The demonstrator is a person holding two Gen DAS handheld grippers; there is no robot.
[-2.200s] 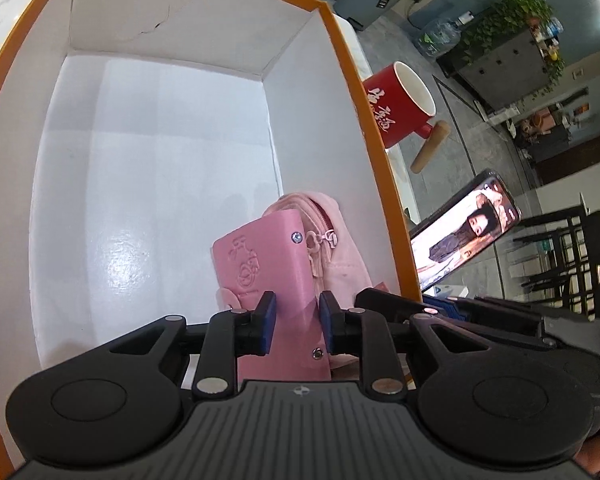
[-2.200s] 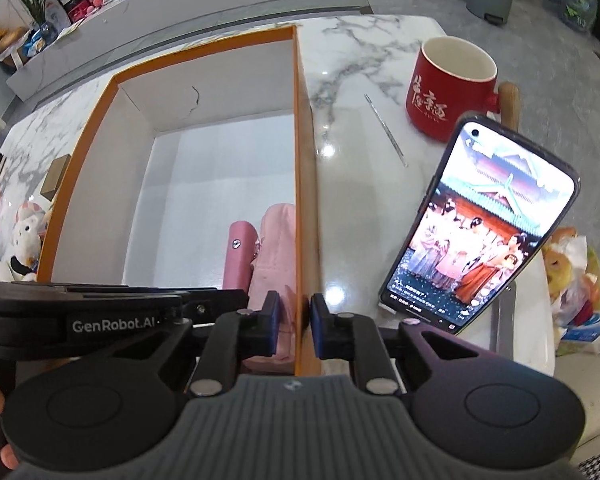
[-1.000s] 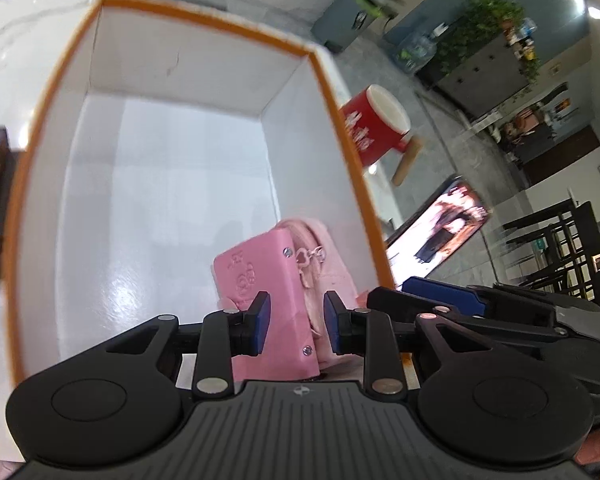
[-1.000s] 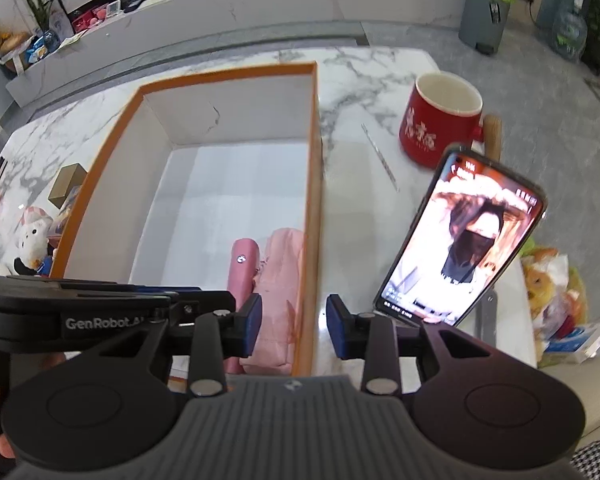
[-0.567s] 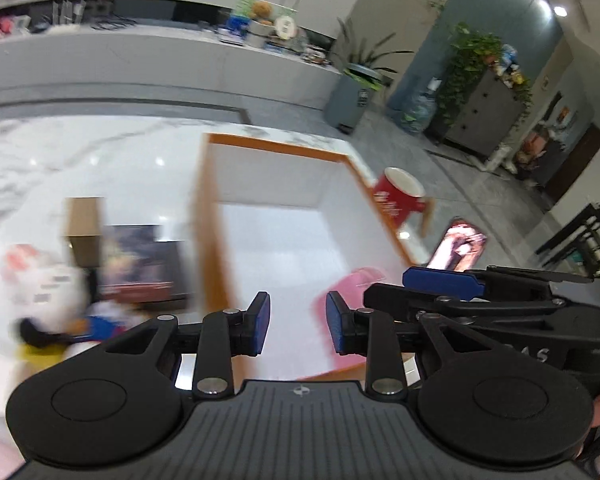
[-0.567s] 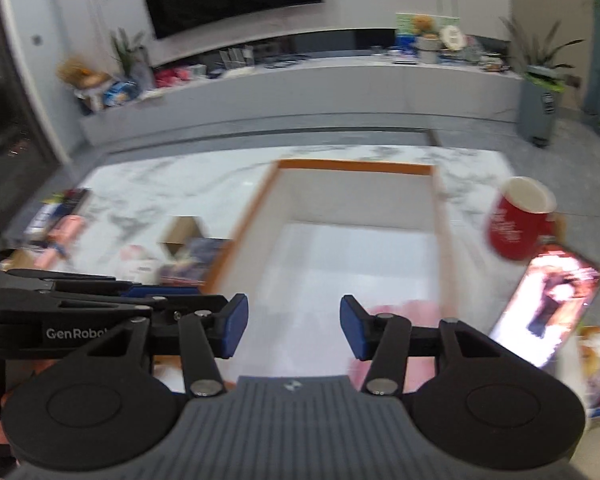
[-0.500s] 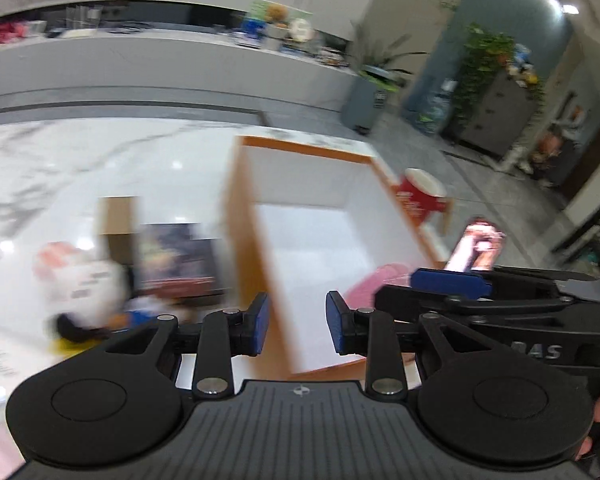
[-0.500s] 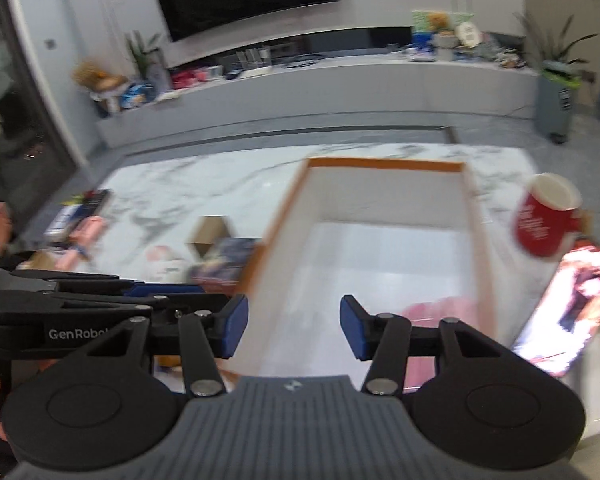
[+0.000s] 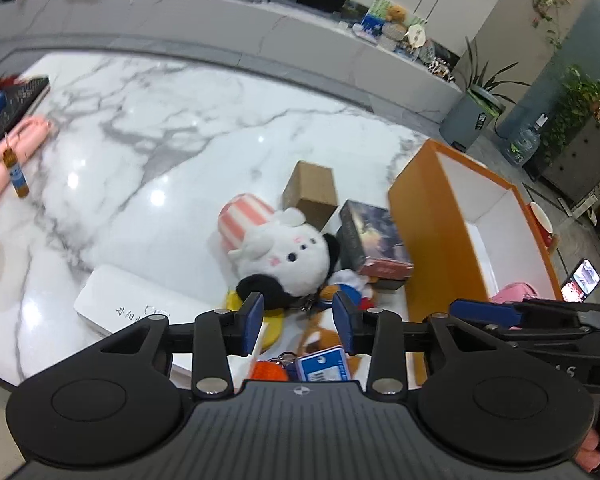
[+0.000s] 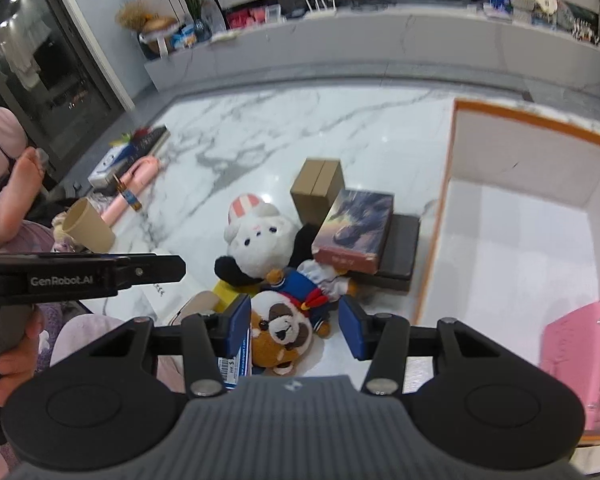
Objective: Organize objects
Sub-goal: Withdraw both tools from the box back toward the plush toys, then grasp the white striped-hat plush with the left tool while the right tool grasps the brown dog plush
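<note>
Plush toys lie heaped on the marble table (image 9: 148, 128), just left of the orange-rimmed box (image 10: 452, 208). Nearest that box's left wall, the brown bear plush (image 10: 280, 332) sits framed by the right gripper (image 10: 294, 322), whose jaws are parted and grasp nothing. The left gripper (image 9: 298, 322) is opening, empty, above a keyring clutter partly hidden by its body. Beyond, the white plush (image 9: 284, 252), a picture box (image 9: 374, 236) and a cardboard box (image 9: 312, 192) crowd the wall; bare marble opens leftward. A pink pouch (image 10: 580, 356) lies inside the box's near corner, cut off.
</note>
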